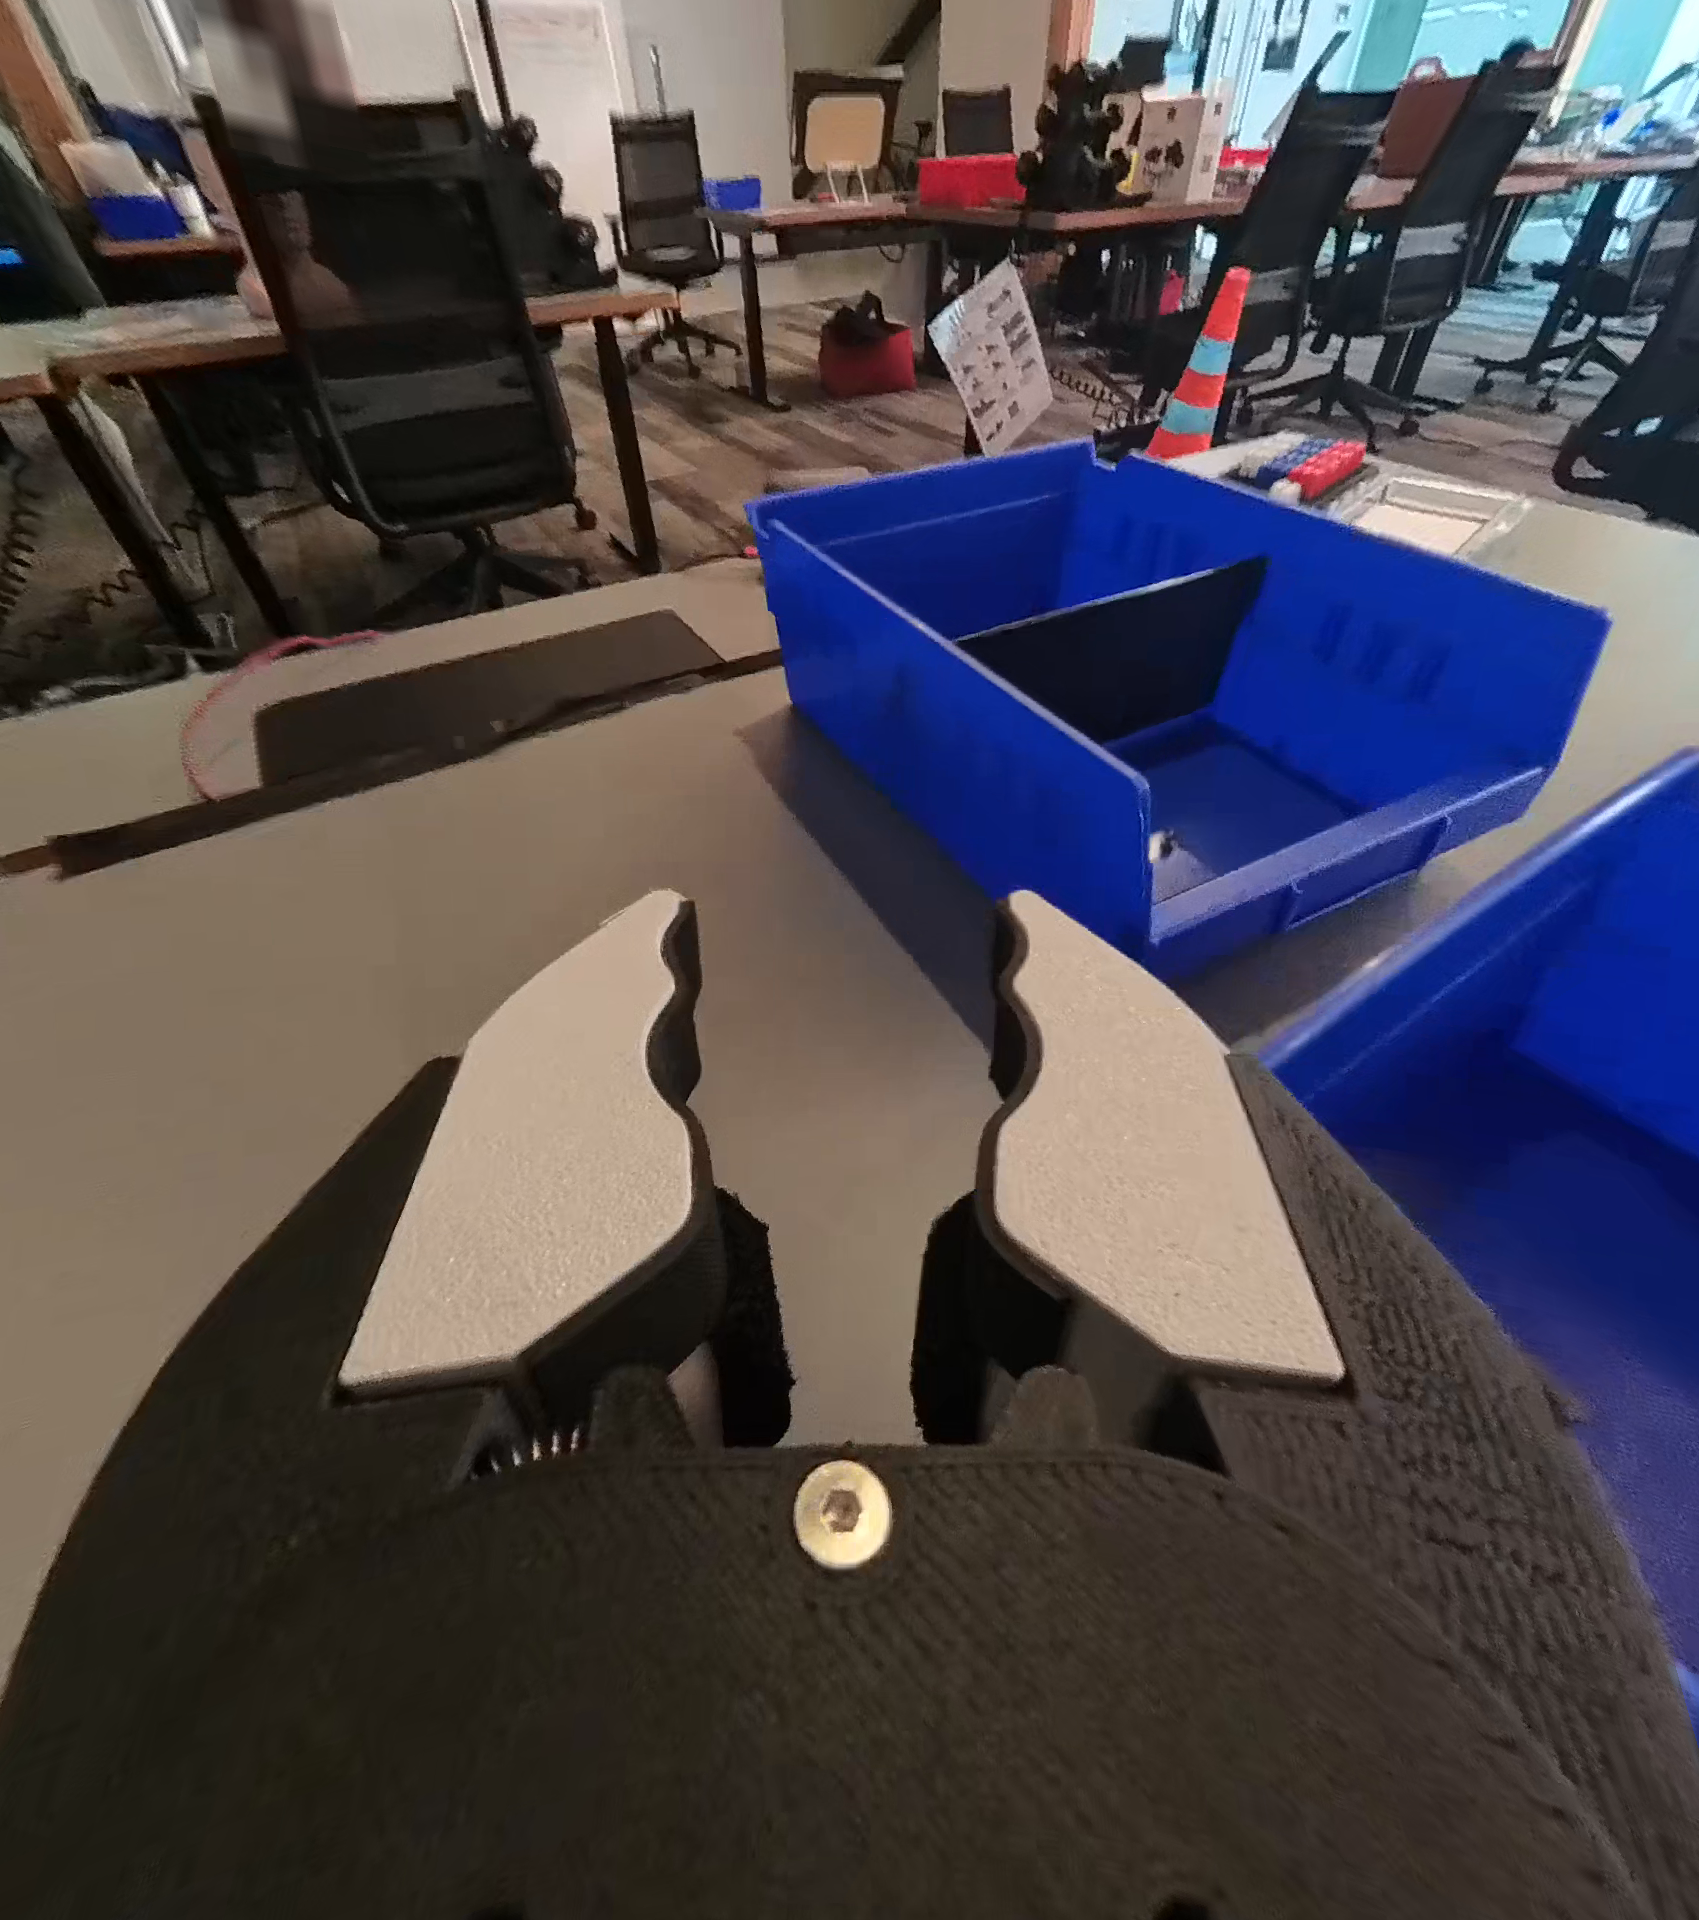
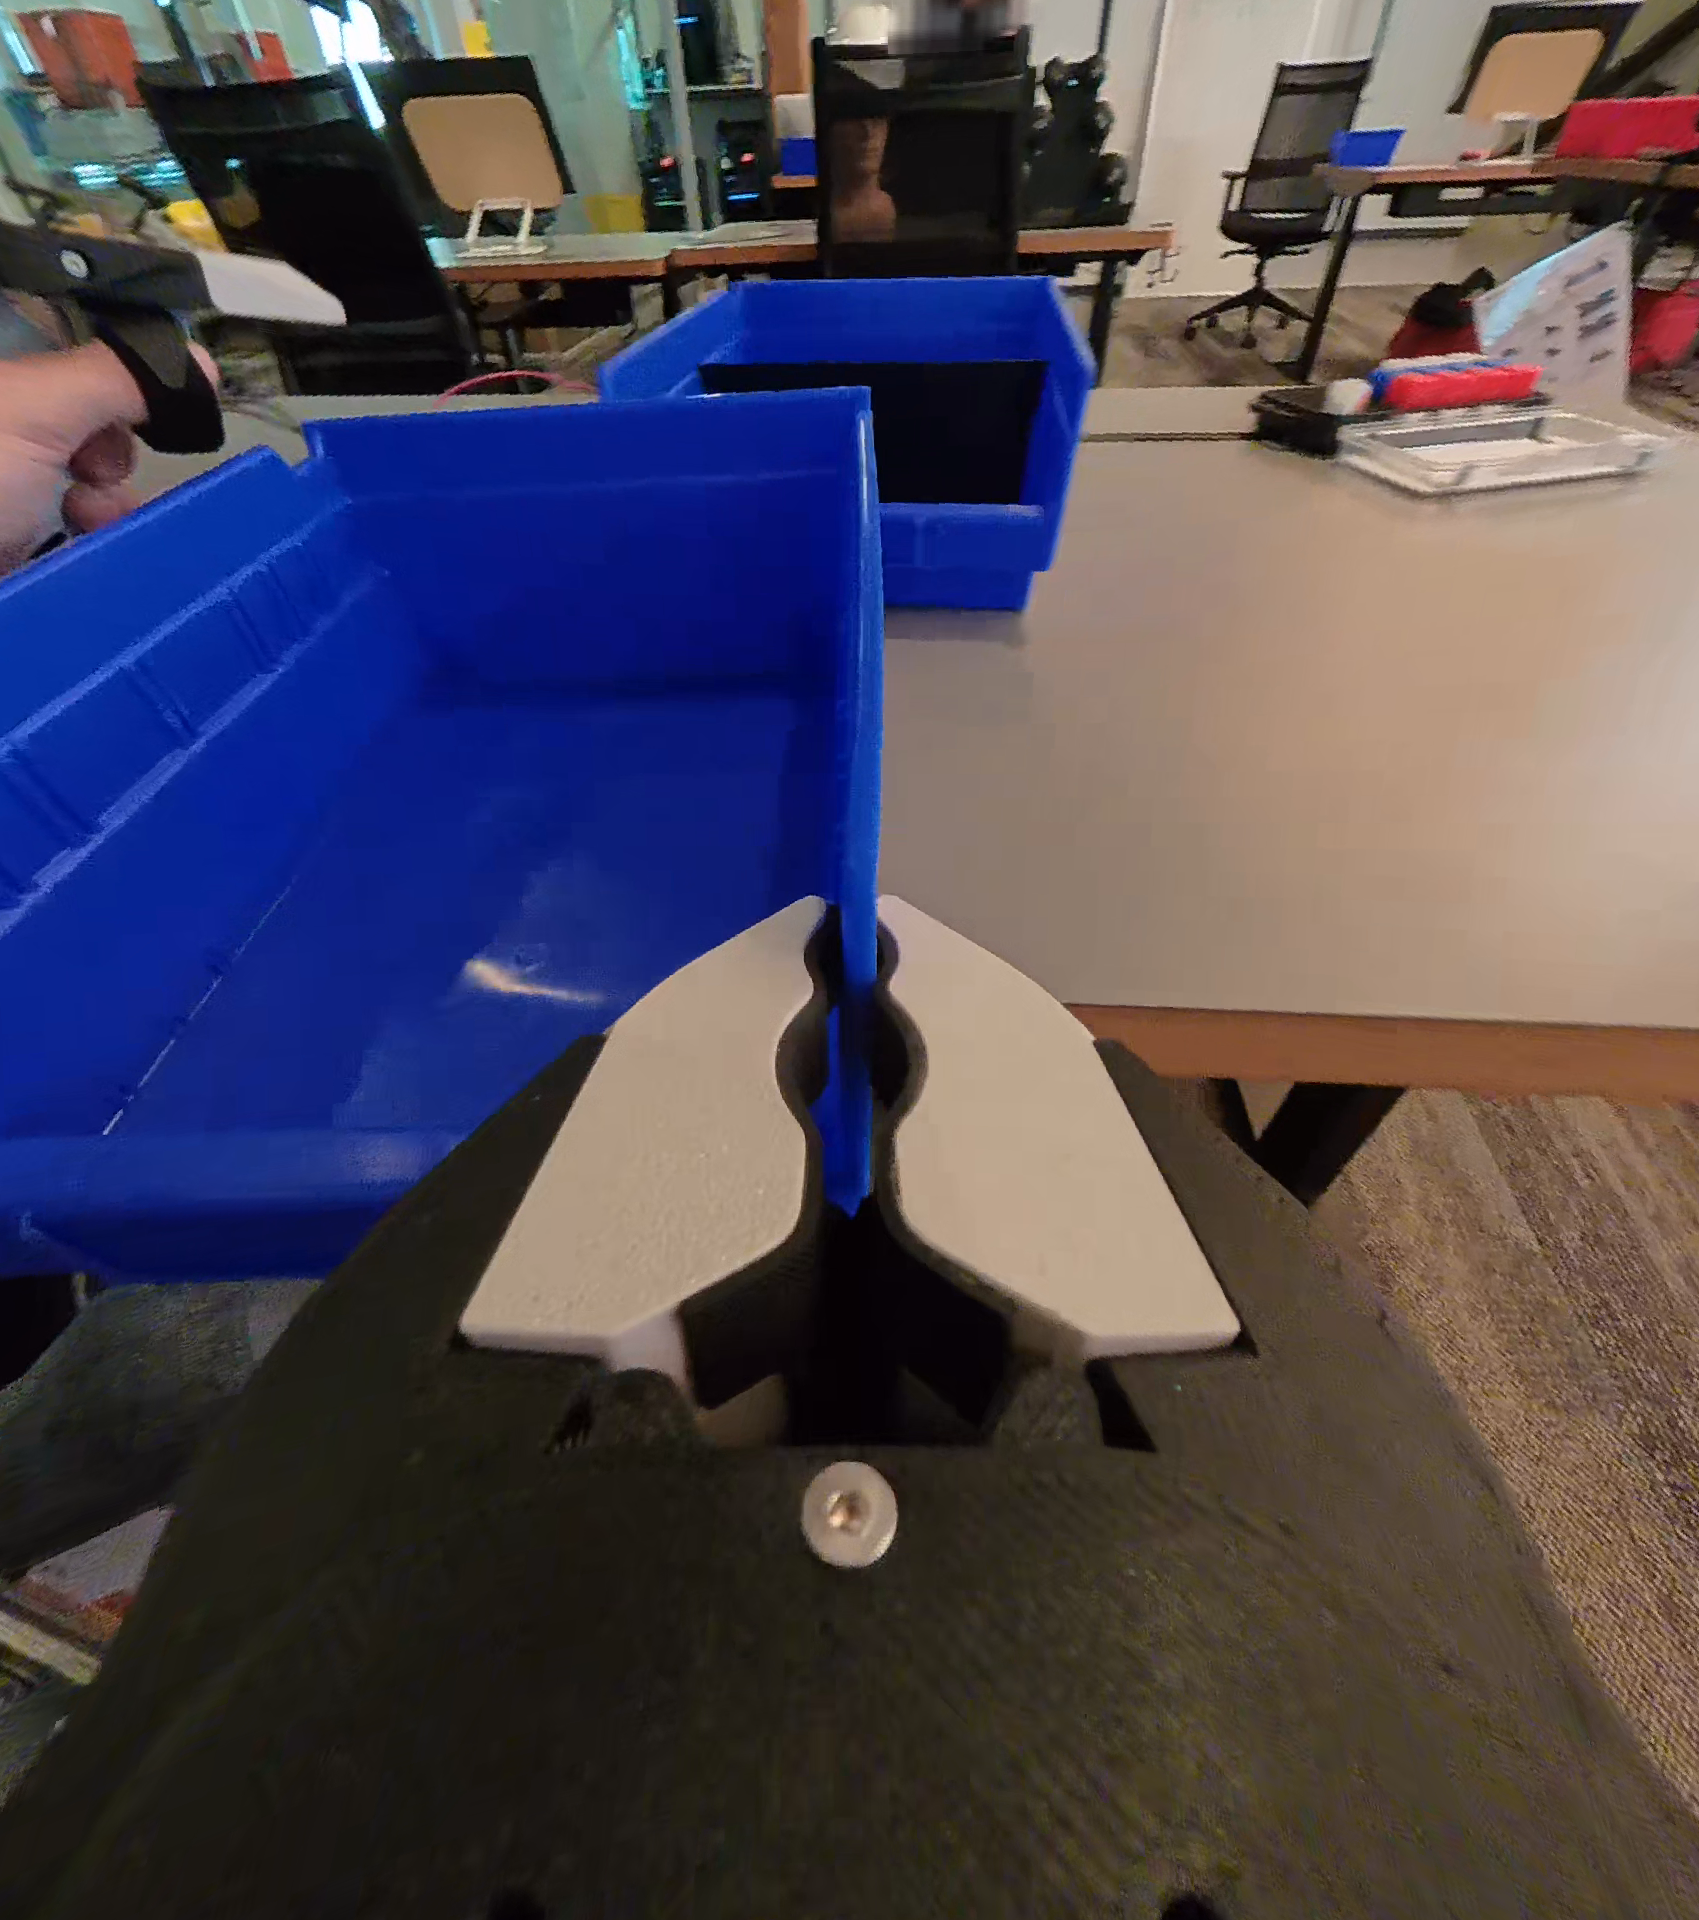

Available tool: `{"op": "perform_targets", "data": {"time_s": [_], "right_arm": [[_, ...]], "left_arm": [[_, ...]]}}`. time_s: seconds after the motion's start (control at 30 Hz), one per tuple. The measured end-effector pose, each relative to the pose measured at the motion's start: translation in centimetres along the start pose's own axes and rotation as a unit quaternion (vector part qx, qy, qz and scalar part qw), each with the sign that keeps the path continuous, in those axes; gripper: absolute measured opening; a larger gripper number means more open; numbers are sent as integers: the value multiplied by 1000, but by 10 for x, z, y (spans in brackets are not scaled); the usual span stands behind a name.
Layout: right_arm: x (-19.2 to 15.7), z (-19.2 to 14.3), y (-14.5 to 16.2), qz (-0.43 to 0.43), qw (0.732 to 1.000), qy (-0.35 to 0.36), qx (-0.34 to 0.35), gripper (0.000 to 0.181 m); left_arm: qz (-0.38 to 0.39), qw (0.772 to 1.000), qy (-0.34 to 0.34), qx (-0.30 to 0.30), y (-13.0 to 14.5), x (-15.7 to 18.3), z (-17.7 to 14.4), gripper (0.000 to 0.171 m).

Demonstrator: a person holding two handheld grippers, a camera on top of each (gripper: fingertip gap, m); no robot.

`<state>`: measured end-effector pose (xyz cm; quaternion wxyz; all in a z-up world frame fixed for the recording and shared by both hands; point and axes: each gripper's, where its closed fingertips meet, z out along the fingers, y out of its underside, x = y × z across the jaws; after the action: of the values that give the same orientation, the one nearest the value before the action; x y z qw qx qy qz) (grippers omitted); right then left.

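- Right tongs [image 2: 850,935] clamped on side wall of near blue bin [image 2: 429,810]; thin wall sits in the pad notches, so bin hangs partly off counter [image 2: 1344,779] edge.
- Left tongs [image 1: 845,935] spread wide, holding nothing, above counter w/ bin just beside.
- 2nd blue bin [image 1: 980,727], black divider [image 1: 1125,644] inside, farther back.

- Open-plan office doubling as a lab or workshop.
- Rows of wood-edged desks [image 1: 803,218] and black mesh chairs [image 1: 663,197].
- Blue storage bins [image 1: 980,717], striped cone [image 1: 1203,374], carpeted floor [image 2: 1603,1351].
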<state>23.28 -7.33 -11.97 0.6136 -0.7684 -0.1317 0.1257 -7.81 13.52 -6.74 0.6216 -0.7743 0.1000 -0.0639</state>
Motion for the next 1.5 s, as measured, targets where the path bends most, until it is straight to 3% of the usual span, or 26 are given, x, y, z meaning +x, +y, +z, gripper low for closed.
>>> {"op": "perform_targets", "data": {"time_s": [0.3, 0.6, 0.8, 1.1, 1.17, 1.5], "right_arm": [[66, -28, -2, 21, 995, 96, 16, 2], [90, -33, -4, 24, 991, 132, 12, 3], [93, -29, -5, 21, 991, 134, 9, 3], [94, -27, -3, 24, 990, 138, 10, 3], [97, -28, -5, 27, 989, 144, 18, 3], [91, -29, -7, 27, 990, 136, 36, 3]], "left_arm": [[-17, 1000, 18, -17, 21, 58, 73, 57], [-34, 999, -10, -34, 32, 69, 114, 57], [-48, 998, -26, -41, 34, 68, 125, 20], [-70, 995, -41, -60, 36, 43, 122, 4], [-67, 995, -20, -68, 37, 42, 120, 4], [-71, 994, -67, -43, 28, 12, 111, 4]]}}
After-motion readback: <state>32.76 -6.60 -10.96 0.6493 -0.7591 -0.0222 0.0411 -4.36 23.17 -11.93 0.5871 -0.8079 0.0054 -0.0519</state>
